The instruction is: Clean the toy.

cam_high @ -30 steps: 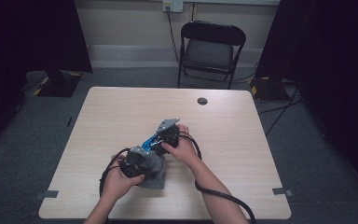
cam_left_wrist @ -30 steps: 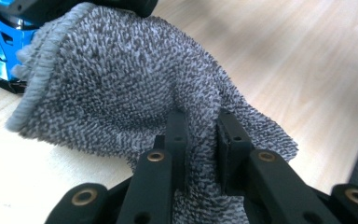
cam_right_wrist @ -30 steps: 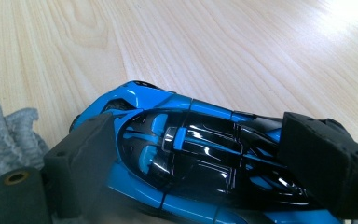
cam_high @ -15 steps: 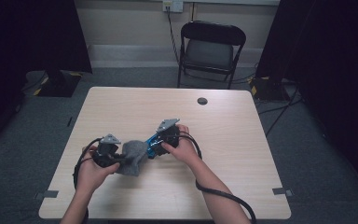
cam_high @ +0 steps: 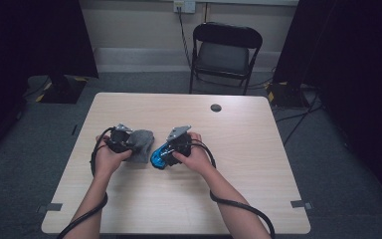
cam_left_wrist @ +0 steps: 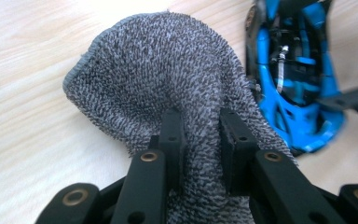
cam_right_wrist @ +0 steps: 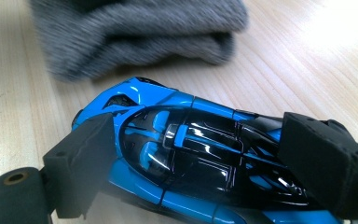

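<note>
On the table [cam_high: 258,149], the left gripper [cam_high: 122,141] sits just left of a blue toy car [cam_high: 159,157], its 2 jaws clamped on a fold of grey cloth [cam_left_wrist: 168,74]; they have just been easing open slightly, with cloth between them. The cloth looks soft, light and floppy, best pinched at a bunched fold. Right of it, the right gripper [cam_high: 175,148] clamps the car across its sides; the glossy shell looks rigid and slippery.

The grey cloth [cam_right_wrist: 135,35] is blurred and cut off by the top edge in the right gripper view; the blue toy car [cam_left_wrist: 298,79] runs past the top edge in the left gripper view.
</note>
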A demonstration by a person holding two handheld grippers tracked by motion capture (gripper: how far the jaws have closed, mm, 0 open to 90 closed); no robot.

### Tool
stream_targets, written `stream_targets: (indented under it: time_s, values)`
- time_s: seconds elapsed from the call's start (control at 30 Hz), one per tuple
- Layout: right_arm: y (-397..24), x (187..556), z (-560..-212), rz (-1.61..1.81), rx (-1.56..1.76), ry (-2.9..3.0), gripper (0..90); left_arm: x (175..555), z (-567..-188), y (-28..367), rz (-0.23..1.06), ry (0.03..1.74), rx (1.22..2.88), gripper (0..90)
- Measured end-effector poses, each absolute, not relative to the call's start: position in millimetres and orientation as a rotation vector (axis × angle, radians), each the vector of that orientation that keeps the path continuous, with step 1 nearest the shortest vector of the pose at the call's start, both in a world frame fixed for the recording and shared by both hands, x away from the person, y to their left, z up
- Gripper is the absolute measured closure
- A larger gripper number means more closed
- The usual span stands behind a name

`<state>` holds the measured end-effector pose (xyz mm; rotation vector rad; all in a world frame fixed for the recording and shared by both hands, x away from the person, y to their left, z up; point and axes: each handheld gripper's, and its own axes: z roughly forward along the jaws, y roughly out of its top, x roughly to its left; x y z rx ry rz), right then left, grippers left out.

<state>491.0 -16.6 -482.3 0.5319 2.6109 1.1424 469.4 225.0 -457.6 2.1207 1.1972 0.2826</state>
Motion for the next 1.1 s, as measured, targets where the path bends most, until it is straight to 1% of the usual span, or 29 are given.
stream_targets:
  time_s: [0.07, 0.1, 0.13, 0.17, 0.2, 0.27, 0.3, 0.37, 0.4, 0.47, 0.57, 0.67, 0.77, 0.87, 0.97, 1.0, 1.03, 1.1]
  values:
    - [-17, 491, -482, 1.144, 0.532, 2.611, 10.8, 477, -463, 222, 0.279, 1.221, 2.119, 72.6]
    - [-17, 491, -482, 1.143, 0.531, 2.612, 10.8, 481, -466, 220, 0.297, 1.231, 2.116, 68.6]
    - [-17, 491, -482, 1.145, 0.532, 2.613, 10.8, 483, -467, 219, 0.308, 1.250, 2.097, 60.5]
    - [-17, 492, -482, 1.147, 0.531, 2.611, 10.8, 485, -467, 217, 0.313, 1.282, 2.048, 56.1]
    - [-17, 491, -483, 1.150, 0.530, 2.609, 10.8, 487, -466, 216, 0.310, 1.299, 2.023, 55.1]
    - [-18, 492, -483, 1.153, 0.527, 2.608, 10.8, 492, -466, 213, 0.320, 1.377, 1.988, 48.4]
    - [-18, 491, -483, 1.154, 0.528, 2.608, 10.8, 494, -467, 211, 0.332, 1.387, 1.983, 46.3]
    - [-18, 491, -483, 1.156, 0.526, 2.607, 10.8, 497, -470, 207, 0.358, 1.434, 1.988, 45.7]
    - [-18, 491, -483, 1.158, 0.525, 2.605, 10.8, 498, -473, 204, 0.343, 1.439, 1.978, 45.6]
    - [-18, 491, -484, 1.166, 0.529, 2.601, 10.8, 499, -476, 201, 0.361, 1.447, 1.966, 45.6]
    - [-19, 492, -484, 1.170, 0.525, 2.600, 10.8, 504, -478, 196, 0.353, 1.433, 1.957, 46.4]
    - [-18, 492, -484, 1.164, 0.527, 2.603, 10.8, 509, -477, 186, 0.316, 1.394, 1.955, 48.2]
    - [-18, 492, -484, 1.166, 0.527, 2.602, 10.8, 515, -479, 174, 0.317, 1.350, 1.981, 46.6]
    - [-19, 491, -484, 1.172, 0.526, 2.598, 10.8, 518, -482, 163, 0.318, 1.325, 1.976, 47.9]
    - [-19, 491, -484, 1.176, 0.526, 2.596, 10.8, 520, -484, 159, 0.320, 1.317, 1.984, 53.1]
    - [-19, 491, -484, 1.174, 0.525, 2.596, 10.8, 520, -484, 159, 0.313, 1.309, 1.986, 57.9]
    - [-19, 491, -484, 1.175, 0.525, 2.596, 10.8, 521, -484, 159, 0.309, 1.303, 1.993, 59.4]
    - [-19, 491, -485, 1.180, 0.525, 2.591, 10.8, 521, -484, 159, 0.309, 1.296, 2.001, 65.3]
